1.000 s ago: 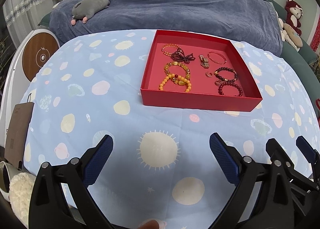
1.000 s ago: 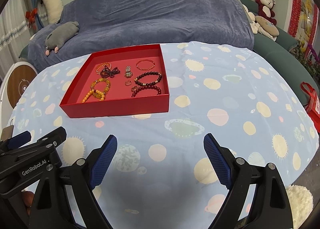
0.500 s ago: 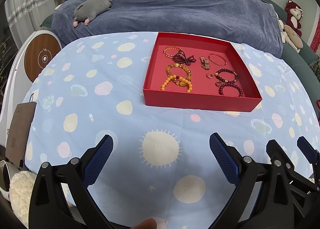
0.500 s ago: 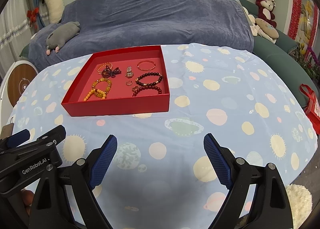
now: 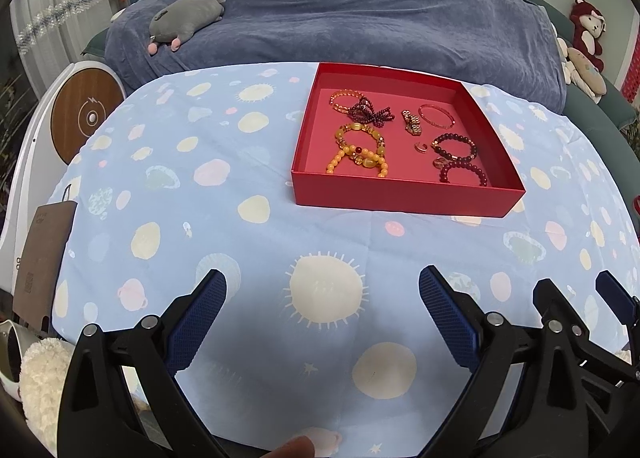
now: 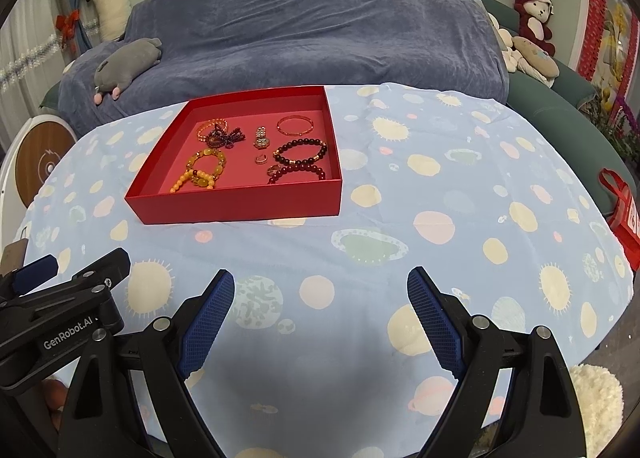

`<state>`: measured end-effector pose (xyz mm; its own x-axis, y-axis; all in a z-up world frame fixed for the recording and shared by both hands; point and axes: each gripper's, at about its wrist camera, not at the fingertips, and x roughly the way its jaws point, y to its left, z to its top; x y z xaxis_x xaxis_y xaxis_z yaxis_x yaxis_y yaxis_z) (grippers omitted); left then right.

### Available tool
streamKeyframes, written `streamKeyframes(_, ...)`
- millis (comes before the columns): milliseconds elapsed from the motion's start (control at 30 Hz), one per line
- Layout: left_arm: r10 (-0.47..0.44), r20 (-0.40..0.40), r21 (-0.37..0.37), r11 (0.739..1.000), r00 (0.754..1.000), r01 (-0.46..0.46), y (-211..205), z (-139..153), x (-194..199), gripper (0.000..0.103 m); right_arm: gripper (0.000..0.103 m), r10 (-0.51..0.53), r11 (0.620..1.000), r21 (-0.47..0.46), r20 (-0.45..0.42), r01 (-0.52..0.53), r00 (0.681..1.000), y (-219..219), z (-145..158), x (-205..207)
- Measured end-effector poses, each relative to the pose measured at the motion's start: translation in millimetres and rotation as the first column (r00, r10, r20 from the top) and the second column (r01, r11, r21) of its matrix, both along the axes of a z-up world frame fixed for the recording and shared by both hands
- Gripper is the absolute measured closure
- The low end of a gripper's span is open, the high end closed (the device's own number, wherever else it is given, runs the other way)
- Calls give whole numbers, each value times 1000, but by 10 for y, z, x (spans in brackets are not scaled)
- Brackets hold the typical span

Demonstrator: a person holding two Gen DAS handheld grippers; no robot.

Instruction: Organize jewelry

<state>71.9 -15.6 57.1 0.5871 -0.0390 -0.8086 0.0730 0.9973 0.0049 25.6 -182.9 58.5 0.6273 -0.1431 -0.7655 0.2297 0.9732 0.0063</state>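
Left wrist: my left gripper (image 5: 322, 298), jaws wide, empty, above the counter (image 5: 240, 242). All jewelry (image 5: 404, 140) lies inside the red tray (image 5: 404, 198).

Right wrist: my right gripper (image 6: 320, 304), jaws wide, empty. Nothing loose outside; sorted already or awaiting sorting, undetermined.

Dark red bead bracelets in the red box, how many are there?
2. One dark red bead bracelet lies by the red box's right wall; the other sits just in front, near the front right corner.
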Motion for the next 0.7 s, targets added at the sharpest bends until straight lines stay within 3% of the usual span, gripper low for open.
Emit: streamKeyframes(700, 17, 16, 9, 1000, 1000, -17, 67, -4, -39, 10, 19, 21, 1000, 3, -23, -21, 1000, 50, -25, 10)
